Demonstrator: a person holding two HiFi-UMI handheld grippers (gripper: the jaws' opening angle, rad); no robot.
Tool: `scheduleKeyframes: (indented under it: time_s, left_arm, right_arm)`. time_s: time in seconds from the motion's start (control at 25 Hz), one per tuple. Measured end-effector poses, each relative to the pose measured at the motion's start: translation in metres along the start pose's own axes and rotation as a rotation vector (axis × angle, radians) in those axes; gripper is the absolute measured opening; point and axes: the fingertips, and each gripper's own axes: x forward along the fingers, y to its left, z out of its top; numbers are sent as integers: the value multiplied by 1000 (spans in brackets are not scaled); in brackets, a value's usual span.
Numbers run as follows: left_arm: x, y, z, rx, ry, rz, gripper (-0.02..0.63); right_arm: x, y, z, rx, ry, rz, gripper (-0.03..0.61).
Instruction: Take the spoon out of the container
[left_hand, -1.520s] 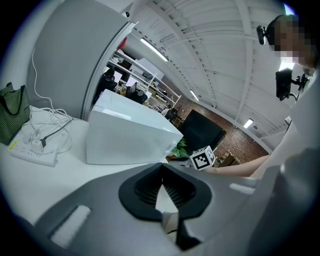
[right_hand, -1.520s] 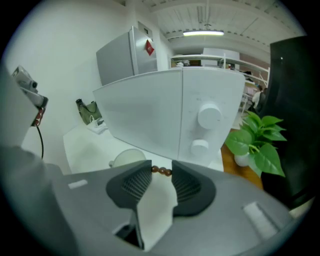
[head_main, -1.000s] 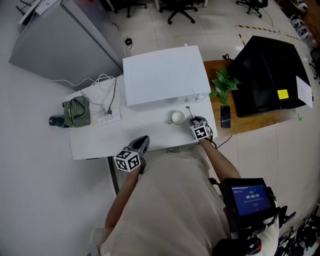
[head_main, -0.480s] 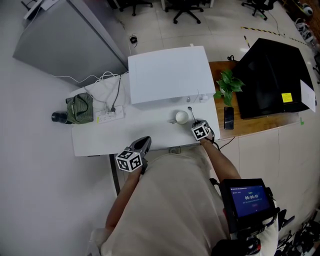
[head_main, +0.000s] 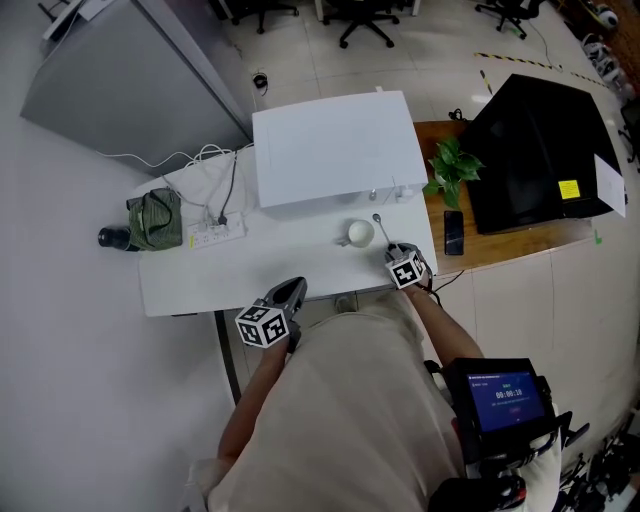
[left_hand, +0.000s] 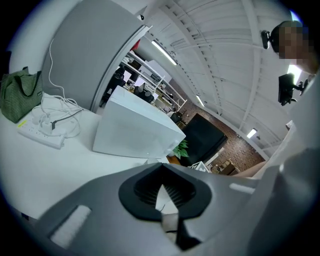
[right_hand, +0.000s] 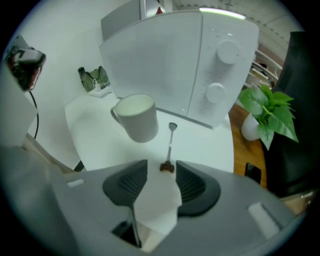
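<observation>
Metal, with a brown tip on its handle, the spoon (head_main: 380, 228) (right_hand: 170, 145) lies flat on the white bench (head_main: 230, 275), out of the mug (head_main: 357, 234) (right_hand: 136, 118) and just to its right in the head view, not touching it. Its bowl points away toward the microwave, and its brown handle end points back at the person. The mug stands upright, its handle on the side away from the spoon.

The right gripper (head_main: 392, 247) (right_hand: 163, 171) tilts steeply down over the spoon's near end. Its fingers (right_hand: 192, 184) stand wide apart, having just been opening. The brown handle tip sits in the gap at their far ends, with neither pad pressing on it.

The left gripper (head_main: 292, 290) (left_hand: 163, 186) hangs at the bench's near edge, well to the left of the mug. Its fingers (left_hand: 145, 190) are closed tip to tip, and nothing is between them.

Behind the mug and spoon stands a white microwave (head_main: 335, 150) (right_hand: 200, 65), its two knobs facing the right gripper view. A potted plant (head_main: 450, 165) (right_hand: 267, 112) stands beside the microwave's right end on a wooden table (head_main: 520, 245) that adjoins the bench, and a dark phone (head_main: 450, 232) lies just in front of the plant. Toward the bench's left end, a white power strip (head_main: 215, 236) (left_hand: 42, 132) with cables lies beside a green bag (head_main: 153, 220) (left_hand: 17, 95).
</observation>
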Motion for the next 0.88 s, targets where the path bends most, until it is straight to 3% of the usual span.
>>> scheduleKeyframes:
  time_s: [0.28,0.44,0.88]
  left_arm:
    - [28,-11,-28,-154,-3,-93,0]
    - [46,-27,-49,-169,25,-138,0]
    - [38,-40,-39,-164,-51,-44,0]
  right_arm:
    - [-58,19,-11,88,-108,31,147]
    - [-92,27,-18,160,-172,92,128]
    - [-133,15,-1,271,-357,206,100]
